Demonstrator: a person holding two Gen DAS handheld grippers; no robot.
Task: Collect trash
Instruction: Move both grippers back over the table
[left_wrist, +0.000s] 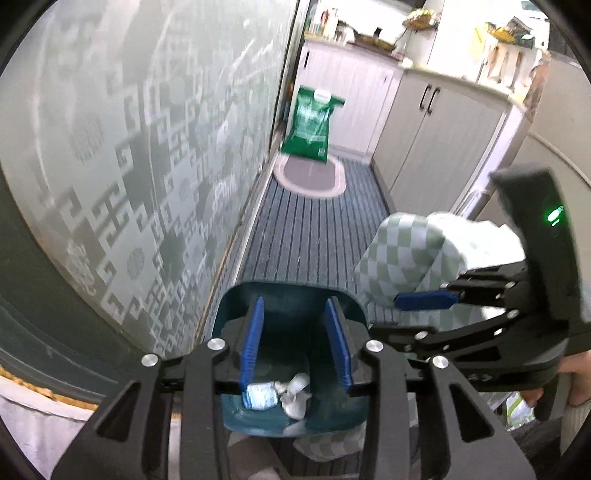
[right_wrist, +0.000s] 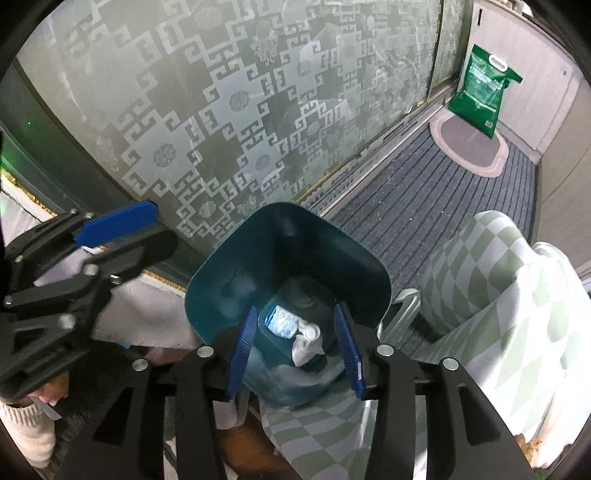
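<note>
Teal bin (right_wrist: 288, 258) holds a wrapper (right_wrist: 282, 320) and crumpled tissue (right_wrist: 306, 345).

Home kitchen, pale cabinets (left_wrist: 436, 144), cluttered countertop (left_wrist: 458, 79), striped floor mat (left_wrist: 314, 240), frosted patterned glass door (left_wrist: 147, 147)

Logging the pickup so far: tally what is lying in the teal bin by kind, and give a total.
Inside the teal bin:
Blue-and-white printed packet: 1
White crumpled wrapper or tissue: 1
Total: 2

Both claws, left claw and right claw, hang open above the bin, nothing between their pads.
</note>
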